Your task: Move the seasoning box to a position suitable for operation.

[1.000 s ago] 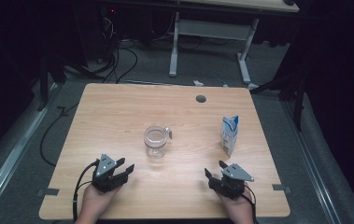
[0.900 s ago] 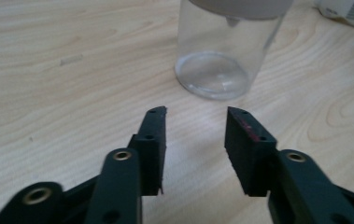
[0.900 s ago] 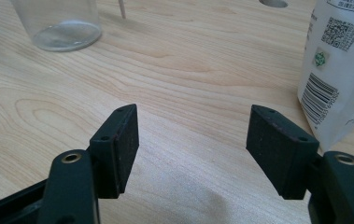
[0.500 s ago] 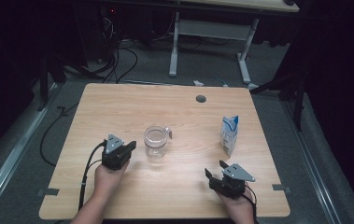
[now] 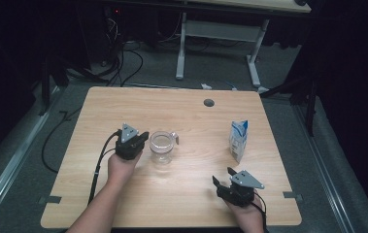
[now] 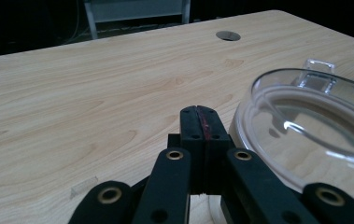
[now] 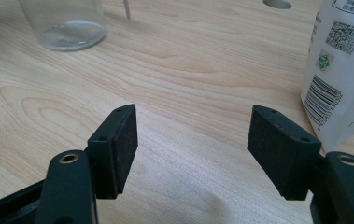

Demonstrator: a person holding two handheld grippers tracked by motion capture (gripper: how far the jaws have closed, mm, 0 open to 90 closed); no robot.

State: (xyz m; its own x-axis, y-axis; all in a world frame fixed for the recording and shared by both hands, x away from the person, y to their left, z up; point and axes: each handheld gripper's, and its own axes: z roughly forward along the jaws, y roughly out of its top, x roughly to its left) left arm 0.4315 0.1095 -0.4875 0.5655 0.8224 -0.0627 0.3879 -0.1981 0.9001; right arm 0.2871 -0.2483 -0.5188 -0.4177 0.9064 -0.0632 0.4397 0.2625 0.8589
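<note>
We're early: on the table (image 5: 123, 104) the clear measuring cup (image 5: 161, 146) sits mid-table, empty and ungripped, with our left gripper (image 5: 143, 139) pinched fully together just beside its rim. Milk carton (image 5: 238, 140) stands upright well right, untouched; our right gripper (image 5: 222, 177) waits spread wide, nothing between, path clear.

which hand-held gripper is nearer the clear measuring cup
Left. The left hand-held gripper sits shut right beside the clear measuring cup; the right hand-held gripper rests open near the table's front edge, well away from it.
</note>
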